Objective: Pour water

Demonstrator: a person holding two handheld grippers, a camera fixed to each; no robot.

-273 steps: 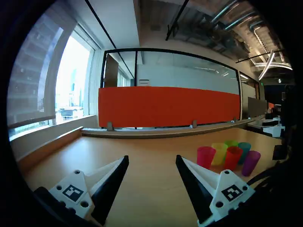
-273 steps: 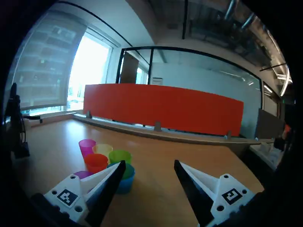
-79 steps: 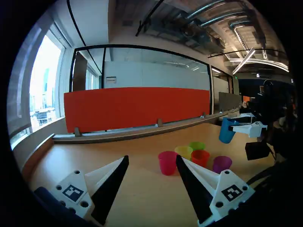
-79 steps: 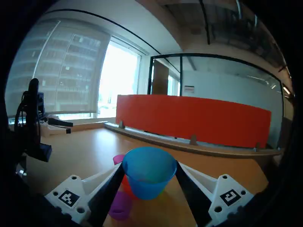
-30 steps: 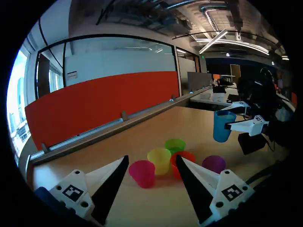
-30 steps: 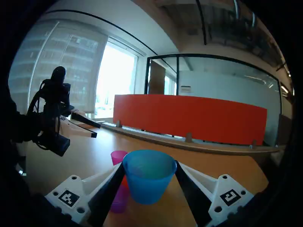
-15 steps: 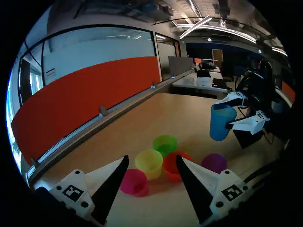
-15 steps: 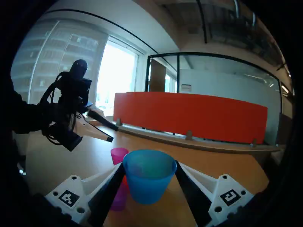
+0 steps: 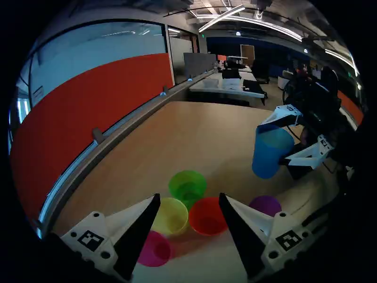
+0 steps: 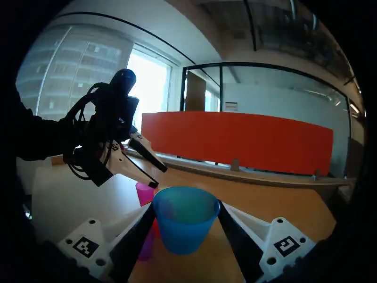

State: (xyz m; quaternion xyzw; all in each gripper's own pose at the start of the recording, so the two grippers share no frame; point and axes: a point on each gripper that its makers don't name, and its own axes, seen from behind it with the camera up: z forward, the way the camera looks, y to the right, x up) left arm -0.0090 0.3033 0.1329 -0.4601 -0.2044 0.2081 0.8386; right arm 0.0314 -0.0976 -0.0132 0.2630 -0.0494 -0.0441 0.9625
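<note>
My right gripper (image 10: 186, 203) is shut on a blue cup (image 10: 186, 225), held upright above the wooden table (image 10: 278, 207). In the left gripper view the same blue cup (image 9: 270, 152) hangs at the right in that right gripper (image 9: 273, 141). My left gripper (image 9: 188, 195) is open and empty, looking down on a cluster of cups: green (image 9: 187, 185), yellow (image 9: 170, 216), red (image 9: 207, 221), pink (image 9: 155, 248) and purple (image 9: 265, 205). From the right gripper view the left gripper (image 10: 158, 177) hovers open over the pink cup (image 10: 144, 193); a purple cup (image 10: 147, 245) shows partly behind my finger.
An orange partition (image 9: 89, 108) on a rail runs along the table's far side. Bare tabletop (image 9: 207, 137) lies beyond the cups. Other desks (image 9: 231, 85) stand farther back. A person's dark sleeve (image 10: 37, 137) holds the left gripper; bright windows (image 10: 146, 89) are behind it.
The left gripper has risen and tipped downward over the cup cluster, coming closer to the right gripper. The right gripper keeps its hold on the blue cup, nearly still.
</note>
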